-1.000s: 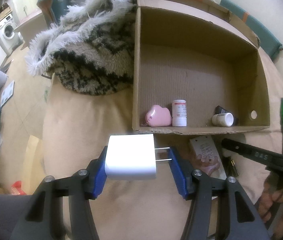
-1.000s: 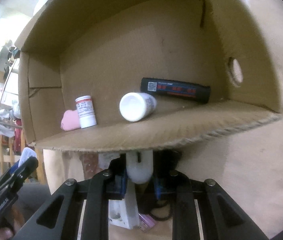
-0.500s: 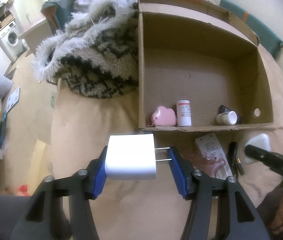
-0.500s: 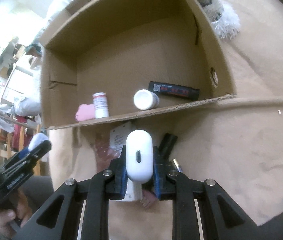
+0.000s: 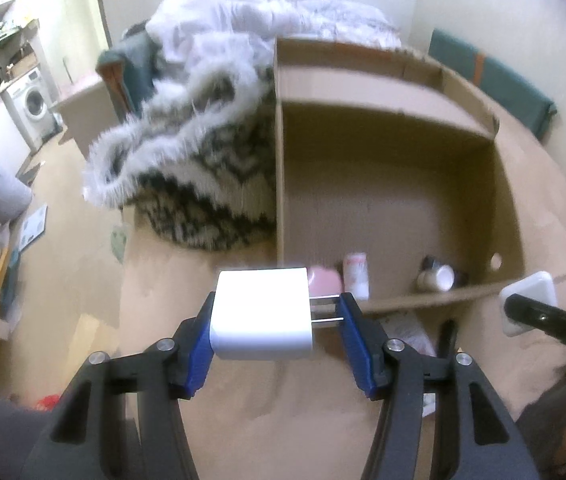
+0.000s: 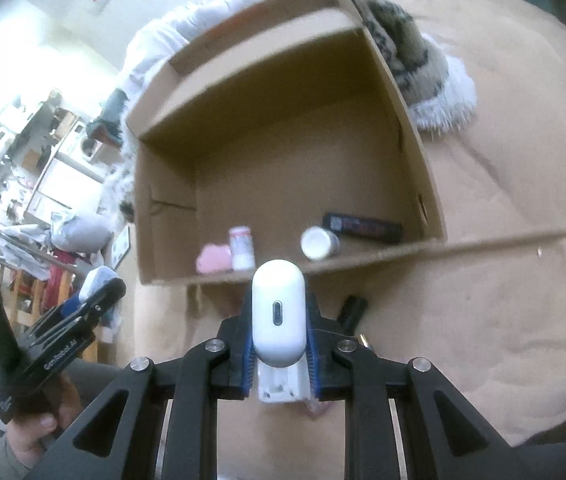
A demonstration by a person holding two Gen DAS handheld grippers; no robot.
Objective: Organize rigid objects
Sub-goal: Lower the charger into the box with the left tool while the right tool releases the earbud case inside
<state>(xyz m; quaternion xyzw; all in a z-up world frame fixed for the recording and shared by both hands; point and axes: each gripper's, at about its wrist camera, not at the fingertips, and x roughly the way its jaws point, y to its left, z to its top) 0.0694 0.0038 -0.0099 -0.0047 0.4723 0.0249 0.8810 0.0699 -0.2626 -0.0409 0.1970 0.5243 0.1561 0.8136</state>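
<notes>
A tan cloth (image 5: 211, 432) covers the whole work surface, with a shaggy patterned blanket (image 5: 187, 168) heaped at its far left. On the cloth sits an open cardboard box (image 5: 387, 184), and along its near wall lie a pink case (image 6: 213, 259), a small white bottle (image 6: 242, 249) standing upright, a second white bottle (image 6: 319, 243) tipped on its side, and a black stick-shaped item (image 6: 363, 227).

The left gripper (image 5: 277, 316) hovers in front of the box's near edge, pinching a white plug adapter (image 5: 261, 314) crosswise: its body presses the left blue pad and its two prongs reach the right pad. The right gripper (image 6: 279, 330) is clamped on a white oval case (image 6: 278, 312) standing upright between its pads, also just short of the box's near edge.
</notes>
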